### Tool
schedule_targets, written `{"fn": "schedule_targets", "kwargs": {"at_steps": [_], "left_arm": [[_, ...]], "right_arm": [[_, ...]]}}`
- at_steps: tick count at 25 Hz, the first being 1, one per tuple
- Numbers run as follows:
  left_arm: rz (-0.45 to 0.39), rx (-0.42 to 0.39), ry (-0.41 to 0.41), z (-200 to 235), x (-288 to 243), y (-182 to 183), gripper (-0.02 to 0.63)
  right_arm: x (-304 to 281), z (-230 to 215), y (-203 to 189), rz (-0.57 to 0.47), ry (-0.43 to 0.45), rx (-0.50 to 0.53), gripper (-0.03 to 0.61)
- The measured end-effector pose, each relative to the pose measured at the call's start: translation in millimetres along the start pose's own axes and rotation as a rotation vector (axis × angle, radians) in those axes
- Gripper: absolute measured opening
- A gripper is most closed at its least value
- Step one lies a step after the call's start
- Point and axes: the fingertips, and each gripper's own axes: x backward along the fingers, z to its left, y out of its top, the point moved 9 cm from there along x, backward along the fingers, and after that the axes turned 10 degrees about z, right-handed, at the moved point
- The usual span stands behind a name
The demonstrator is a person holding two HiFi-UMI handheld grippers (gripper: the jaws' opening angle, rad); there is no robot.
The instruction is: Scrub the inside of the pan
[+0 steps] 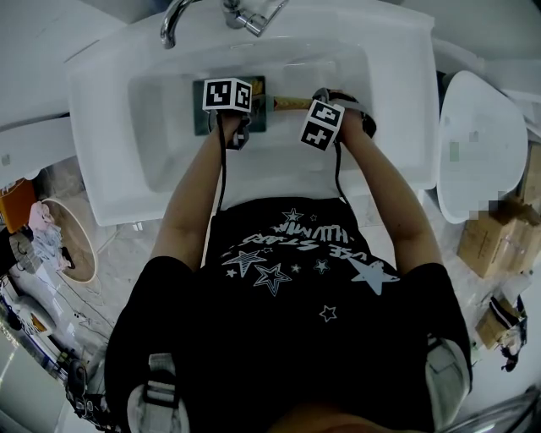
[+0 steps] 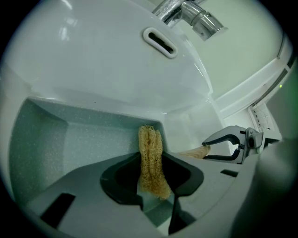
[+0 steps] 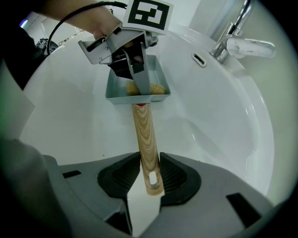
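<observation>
Left gripper view: the left gripper is seen clamped on a strip of loofah scrubber, whose free end is pointed down into the grey-green square pan; whether the tip is pressed onto the pan floor cannot be told. The white sink and a chrome faucet are noted behind. Right gripper view: the right gripper is closed narrowly on the end of the pan's wooden handle, and the pan is found lying in the sink bowl, below the faucet, with the scrubber inside it near the handle-side wall. Head view: both grippers are held side by side over the bowl, the left above the pan, the right at the handle. Judgement on the step in hand: the handle should be kept firmly pinned so the pan is not slid about, and the scrubber should be pressed flat and worked in overlapping strokes across the floor, then into the corners and up the walls. Count: one pan, one scrubber, one sink, one faucet, two grippers.
</observation>
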Motion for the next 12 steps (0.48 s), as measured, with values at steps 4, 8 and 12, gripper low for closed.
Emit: {"fn": "schedule_targets", "kwargs": {"at_steps": [4, 8, 12], "left_arm": [[-0.011, 0.008, -0.027, 1.3, -0.8, 1.2, 0.135], [-0.006, 0.009, -0.013, 4.4, 1.3, 0.9, 0.135], [0.006, 0.004, 0.006, 12.3, 8.5, 0.2, 0.135]], "right_arm": [[-0.4, -0.8, -0.8, 0.000, 0.004, -0.011, 0.127], [-0.8, -1.1, -0.3, 0.006, 0.006, -0.017, 0.127], [0.0, -0.8, -1.0, 0.006, 0.006, -0.019, 0.127]]}}
